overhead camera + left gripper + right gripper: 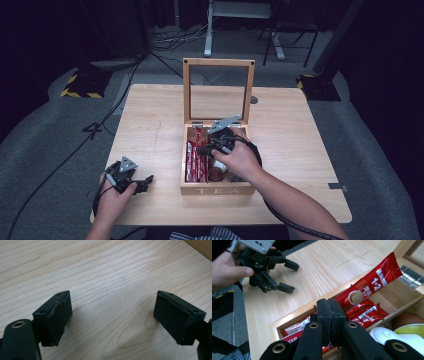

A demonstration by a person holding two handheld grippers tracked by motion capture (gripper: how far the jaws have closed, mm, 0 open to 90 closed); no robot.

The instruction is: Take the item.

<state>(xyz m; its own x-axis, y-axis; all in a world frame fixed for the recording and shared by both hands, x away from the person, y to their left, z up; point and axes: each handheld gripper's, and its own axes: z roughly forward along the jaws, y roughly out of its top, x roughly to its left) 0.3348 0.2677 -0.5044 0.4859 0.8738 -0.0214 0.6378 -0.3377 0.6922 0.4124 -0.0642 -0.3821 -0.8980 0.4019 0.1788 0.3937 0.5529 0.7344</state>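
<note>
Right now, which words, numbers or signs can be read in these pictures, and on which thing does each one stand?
"TEA": on the front wall of the open wooden box with compartments.
"1+2": in white on the long red sachet that leans out of the box's left compartment.
White Chinese characters on the same sachet: too blurred to read.
Small print on the other red sachets: too small to read.

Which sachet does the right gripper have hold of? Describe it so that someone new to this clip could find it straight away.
Start at the wooden tea box with its glass lid raised, mid-table. In its left compartment red sachets lie flat. The one held by the right gripper is the long red sachet marked "1+2" with a cup picture, tilted up above the others.
</note>
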